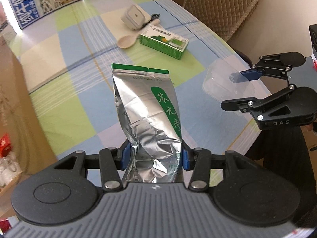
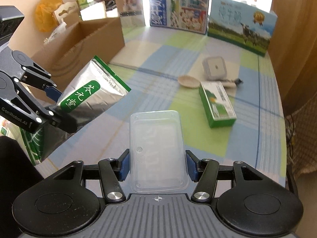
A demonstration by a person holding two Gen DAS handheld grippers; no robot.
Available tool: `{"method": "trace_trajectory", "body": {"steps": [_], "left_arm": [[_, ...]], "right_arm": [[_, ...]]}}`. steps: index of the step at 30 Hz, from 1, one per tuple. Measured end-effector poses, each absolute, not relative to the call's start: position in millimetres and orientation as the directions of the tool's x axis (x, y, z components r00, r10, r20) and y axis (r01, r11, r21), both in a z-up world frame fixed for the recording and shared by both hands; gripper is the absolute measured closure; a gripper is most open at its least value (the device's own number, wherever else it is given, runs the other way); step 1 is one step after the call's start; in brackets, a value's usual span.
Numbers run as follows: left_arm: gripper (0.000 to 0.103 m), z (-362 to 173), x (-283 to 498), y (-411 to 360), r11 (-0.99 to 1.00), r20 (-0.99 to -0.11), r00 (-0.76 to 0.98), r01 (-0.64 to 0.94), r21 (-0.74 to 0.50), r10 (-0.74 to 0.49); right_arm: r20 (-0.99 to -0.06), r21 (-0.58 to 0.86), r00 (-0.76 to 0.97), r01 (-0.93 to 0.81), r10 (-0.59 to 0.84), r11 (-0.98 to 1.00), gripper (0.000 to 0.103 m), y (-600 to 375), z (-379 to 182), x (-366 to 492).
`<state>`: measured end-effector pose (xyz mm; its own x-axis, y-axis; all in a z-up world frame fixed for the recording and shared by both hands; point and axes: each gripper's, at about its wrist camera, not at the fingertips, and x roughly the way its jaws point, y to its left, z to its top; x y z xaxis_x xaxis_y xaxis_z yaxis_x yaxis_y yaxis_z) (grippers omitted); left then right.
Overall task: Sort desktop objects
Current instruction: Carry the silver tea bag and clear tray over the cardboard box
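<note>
Nearest the left wrist camera, the left claw (image 1: 155, 158) pinched a silver foil pouch (image 1: 146, 119) by its lower end, its blue pads pressed into the crumpled foil on both sides. The pouch, with a green label and green top edge, stood up from the claw above the desk (image 1: 83, 91), clear of the checked cloth. In the right wrist view, the right claw (image 2: 157, 165) clamped a clear plastic tray (image 2: 156, 148) between its blue pads, the tray pointing away from the camera and also held above the desk. The two claws were side by side, near each other but apart. Farther off on the desk lay a green carton (image 2: 217, 105) on its side, a pale spoon (image 2: 187, 81) just beside its far end, and a small white square box (image 2: 215, 68) close behind the spoon. Printed cartons (image 2: 179, 8) stood along the far edge, and an open cardboard box (image 2: 83, 41) sat at far left.
</note>
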<state>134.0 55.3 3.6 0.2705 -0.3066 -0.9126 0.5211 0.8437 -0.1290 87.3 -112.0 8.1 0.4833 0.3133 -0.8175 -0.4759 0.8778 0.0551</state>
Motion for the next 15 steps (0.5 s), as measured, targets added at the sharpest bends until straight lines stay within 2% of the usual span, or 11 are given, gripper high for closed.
{"method": "trace_trajectory", "body": {"steps": [15], "left_arm": [[0.06,64.0,118.3,120.7,0.886,-0.876,0.382,0.454,-0.101,-0.295]], "right_arm": [[-0.761,0.04,0.502,-0.596,0.411,0.802,0.05,-24.4,53.8,94.0]]}}
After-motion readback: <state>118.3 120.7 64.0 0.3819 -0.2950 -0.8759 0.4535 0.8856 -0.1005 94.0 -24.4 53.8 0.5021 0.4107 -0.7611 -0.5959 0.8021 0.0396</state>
